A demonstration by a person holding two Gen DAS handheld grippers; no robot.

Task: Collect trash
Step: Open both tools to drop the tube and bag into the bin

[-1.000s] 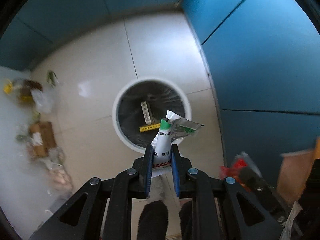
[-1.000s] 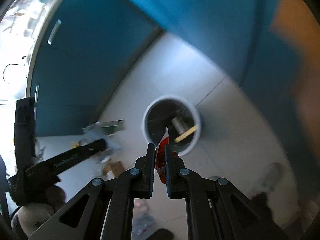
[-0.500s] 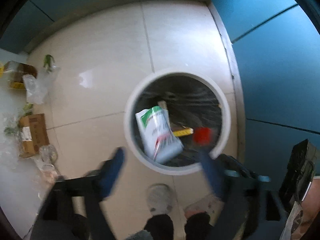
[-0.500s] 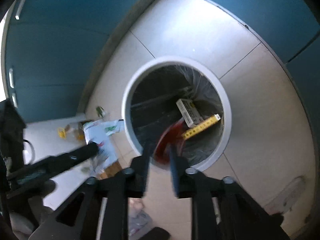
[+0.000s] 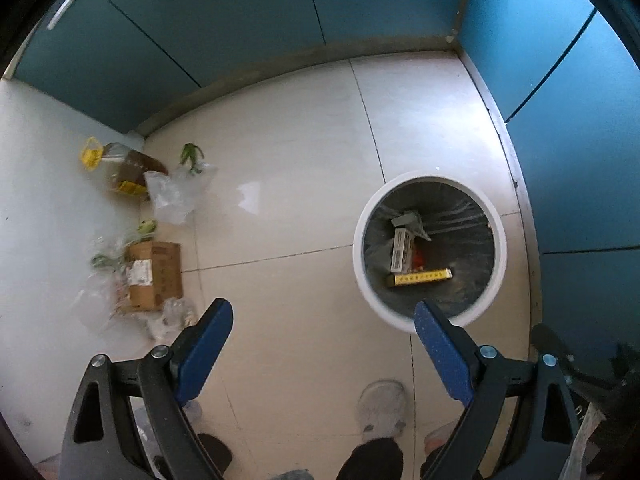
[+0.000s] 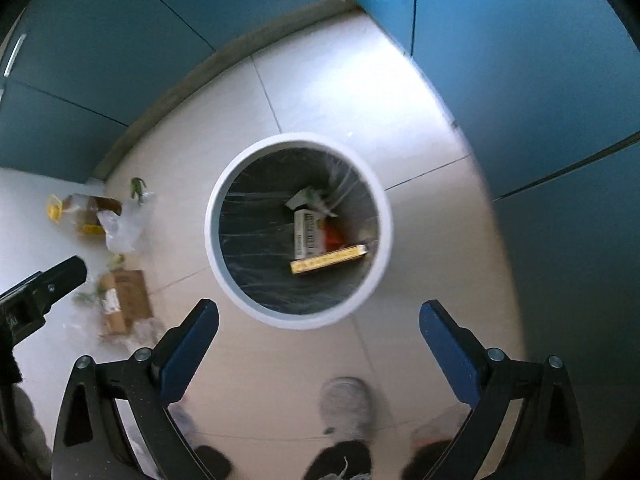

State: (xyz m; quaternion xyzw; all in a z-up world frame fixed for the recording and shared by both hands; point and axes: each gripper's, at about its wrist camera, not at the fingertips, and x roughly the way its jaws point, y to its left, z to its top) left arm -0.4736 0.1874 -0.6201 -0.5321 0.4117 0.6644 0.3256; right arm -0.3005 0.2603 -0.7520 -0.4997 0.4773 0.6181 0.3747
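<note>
Pale tiled floor [image 5: 288,184], teal cabinets [image 5: 224,12] around, my left fingers [image 5: 208,340] spread apart and empty, my right fingers [image 6: 192,340] just opened, empty, trash [image 6: 308,232] in white bin [image 6: 298,320], more litter [image 5: 154,276] by wall.

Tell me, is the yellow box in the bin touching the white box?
Touching. In the right wrist view the white box has its lower end overlapping the yellow box inside the bin, with no gap between them.
</note>
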